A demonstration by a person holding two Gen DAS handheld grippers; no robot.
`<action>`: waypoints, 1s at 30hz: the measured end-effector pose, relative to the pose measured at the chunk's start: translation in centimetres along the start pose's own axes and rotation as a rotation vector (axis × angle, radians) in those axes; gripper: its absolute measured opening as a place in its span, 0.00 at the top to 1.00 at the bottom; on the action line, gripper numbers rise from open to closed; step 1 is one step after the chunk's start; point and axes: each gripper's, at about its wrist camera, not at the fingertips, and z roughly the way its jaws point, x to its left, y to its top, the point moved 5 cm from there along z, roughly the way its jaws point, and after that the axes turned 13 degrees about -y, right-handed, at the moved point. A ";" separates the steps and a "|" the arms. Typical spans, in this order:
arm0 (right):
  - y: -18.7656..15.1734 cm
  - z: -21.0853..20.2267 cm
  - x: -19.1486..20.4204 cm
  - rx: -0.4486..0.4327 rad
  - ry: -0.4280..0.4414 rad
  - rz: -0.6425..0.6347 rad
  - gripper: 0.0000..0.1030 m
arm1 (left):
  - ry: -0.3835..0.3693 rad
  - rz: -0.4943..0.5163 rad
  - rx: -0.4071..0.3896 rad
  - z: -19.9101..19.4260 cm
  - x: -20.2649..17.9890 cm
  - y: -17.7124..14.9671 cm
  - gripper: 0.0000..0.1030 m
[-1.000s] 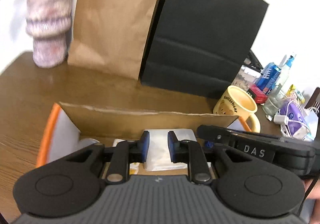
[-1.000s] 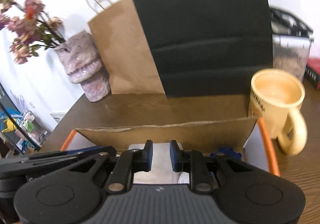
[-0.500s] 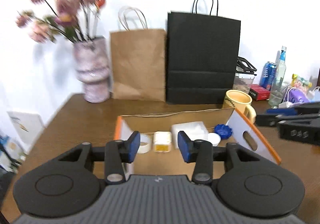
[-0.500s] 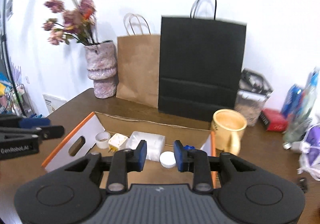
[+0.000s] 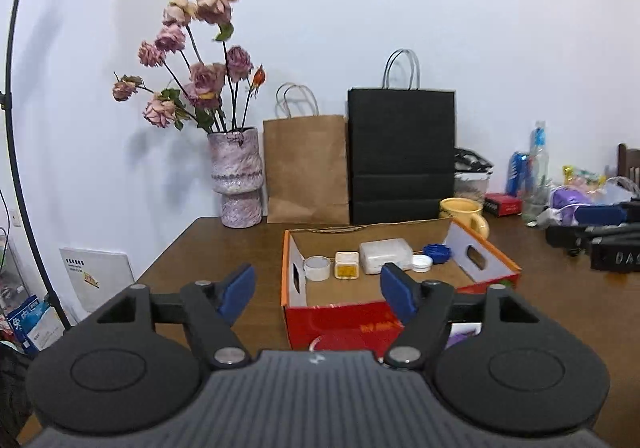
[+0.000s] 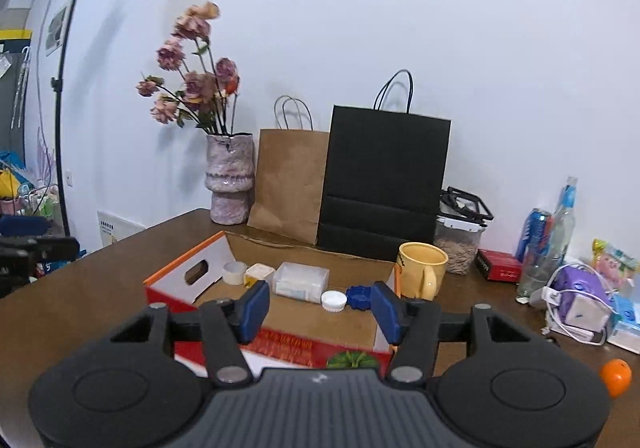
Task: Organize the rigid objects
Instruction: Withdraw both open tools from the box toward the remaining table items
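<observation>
Done: tape roll (image 5: 317,268), yellow box (image 5: 346,265), clear case (image 5: 386,255), white cap (image 5: 420,263), blue cap (image 5: 437,253) sit in a row by the box's (image 5: 340,322) back wall | Left: mug (image 6: 421,269) outside, maybe | Jaws: left gripper (image 5: 318,294), right gripper (image 6: 320,308) both opening, holding nothing

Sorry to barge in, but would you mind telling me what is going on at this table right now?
A person holds a gripper in each hand, sorting small items into a cardboard box on the table. Neither the left gripper nor the right gripper holds anything; the jaws of both are opening, with nothing between them. In the box, along its far wall, sit a tape roll, a yellow box, a clear case, a white cap and a blue cap.
</observation>
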 end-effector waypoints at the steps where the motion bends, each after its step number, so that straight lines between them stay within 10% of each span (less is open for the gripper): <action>1: -0.5 -1.1 0.2 -0.008 -0.002 -0.006 0.41 | -0.004 0.003 -0.011 -1.0 -0.3 -0.4 0.27; 20: -10.4 -19.7 3.4 -0.124 -0.031 0.101 0.23 | 0.026 -0.091 -0.078 -17.3 -1.3 -11.3 0.17; 30: -15.0 -23.8 5.3 -0.095 -0.023 0.114 0.22 | -0.004 0.103 -0.092 -19.4 -6.2 -14.0 0.12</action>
